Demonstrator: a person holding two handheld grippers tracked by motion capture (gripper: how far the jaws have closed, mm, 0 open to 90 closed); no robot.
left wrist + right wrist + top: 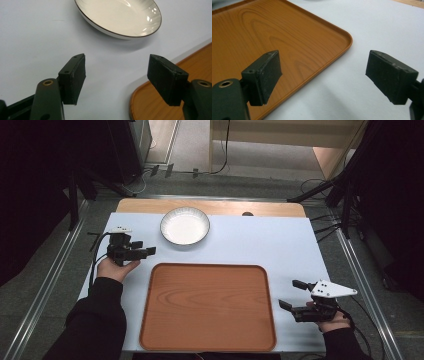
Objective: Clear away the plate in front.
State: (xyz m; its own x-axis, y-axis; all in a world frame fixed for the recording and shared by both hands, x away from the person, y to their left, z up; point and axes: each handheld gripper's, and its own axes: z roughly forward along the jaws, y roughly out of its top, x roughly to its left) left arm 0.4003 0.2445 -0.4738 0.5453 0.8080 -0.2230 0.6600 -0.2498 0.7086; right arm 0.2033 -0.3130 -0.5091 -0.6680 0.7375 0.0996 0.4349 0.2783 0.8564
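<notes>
Both the left gripper [145,247] and right gripper [292,294] are hanging spread, pinching nothing; the tray's [294,37] 9 o'clock side is running out of the right gripper view.

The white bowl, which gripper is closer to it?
Left. The left gripper sits just beside the white bowl, while the right gripper waits far off past the tray's opposite corner.

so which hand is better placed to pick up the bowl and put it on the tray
Left, probably. The left gripper sits open just beside the bowl, jaws aimed at it, while the right gripper is off beyond the tray's far side.
</notes>
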